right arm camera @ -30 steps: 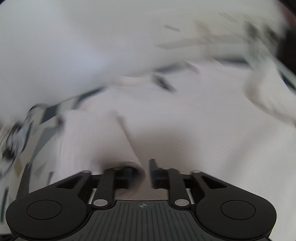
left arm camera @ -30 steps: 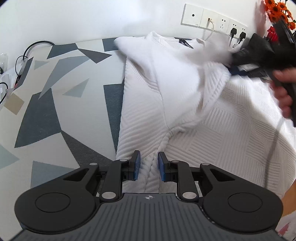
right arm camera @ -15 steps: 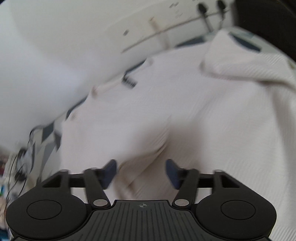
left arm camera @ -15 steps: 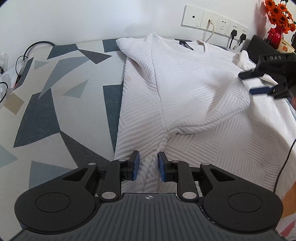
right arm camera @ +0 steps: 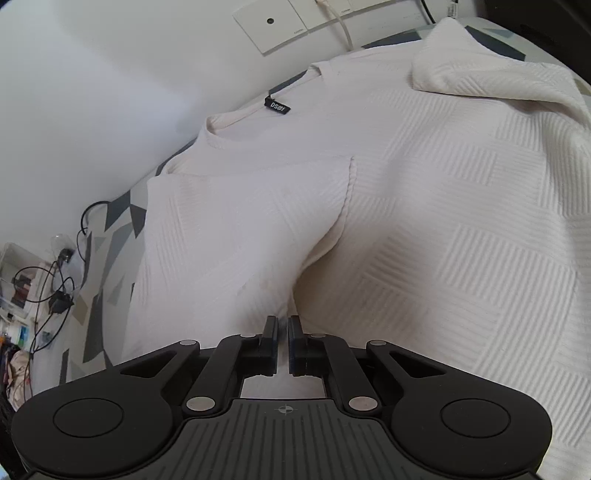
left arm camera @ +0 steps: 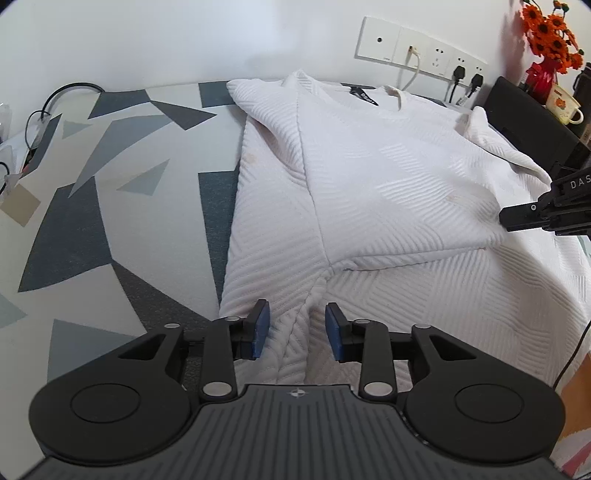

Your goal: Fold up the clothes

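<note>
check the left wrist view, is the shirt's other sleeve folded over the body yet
No, only one sleeve lies folded across the white shirt; the other sleeve is bunched at the far edge.

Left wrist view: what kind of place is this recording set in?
Probably a room in a home. A white textured top lies on a geometric-patterned cover, with wall sockets, an orange flower vase and a mug behind.

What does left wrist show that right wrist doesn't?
Left wrist only: the orange flowers, the mug, the right gripper at the folded sleeve's edge, and the left gripper open astride a fabric ridge.
Right wrist only: the tangle of cables on the far left, and its own fingers nearly shut; whether they pinch cloth is unclear.
Both: the white sweater, its black neck label, the wall socket panel.
</note>
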`<control>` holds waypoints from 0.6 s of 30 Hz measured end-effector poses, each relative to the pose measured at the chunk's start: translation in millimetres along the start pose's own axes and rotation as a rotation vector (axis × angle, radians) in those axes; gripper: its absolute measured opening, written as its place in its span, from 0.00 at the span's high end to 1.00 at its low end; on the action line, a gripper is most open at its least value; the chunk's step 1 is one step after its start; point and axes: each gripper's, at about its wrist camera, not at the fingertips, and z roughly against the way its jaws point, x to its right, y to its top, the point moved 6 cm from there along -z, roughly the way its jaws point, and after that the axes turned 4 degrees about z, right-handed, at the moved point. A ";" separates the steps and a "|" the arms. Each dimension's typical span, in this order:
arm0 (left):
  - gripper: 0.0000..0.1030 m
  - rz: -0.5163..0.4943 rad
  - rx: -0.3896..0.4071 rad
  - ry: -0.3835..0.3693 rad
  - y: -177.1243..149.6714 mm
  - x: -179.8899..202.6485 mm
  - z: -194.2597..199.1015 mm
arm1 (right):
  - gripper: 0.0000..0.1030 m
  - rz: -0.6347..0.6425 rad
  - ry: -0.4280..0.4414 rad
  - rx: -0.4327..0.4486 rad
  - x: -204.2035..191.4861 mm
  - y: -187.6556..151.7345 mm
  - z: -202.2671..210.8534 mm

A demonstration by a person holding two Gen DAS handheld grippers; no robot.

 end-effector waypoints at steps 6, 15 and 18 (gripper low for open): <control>0.48 -0.084 0.017 -0.049 4.1 19.3 1.1 | 0.73 0.072 -0.031 0.028 0.3 26.1 5.2; 0.48 -0.214 0.070 0.082 20.1 27.1 -20.9 | 0.63 0.534 0.085 0.151 -101.4 138.6 -63.0; 0.48 -0.249 0.084 0.072 16.0 35.9 -27.2 | 0.62 0.591 0.120 0.099 -126.1 164.5 -111.2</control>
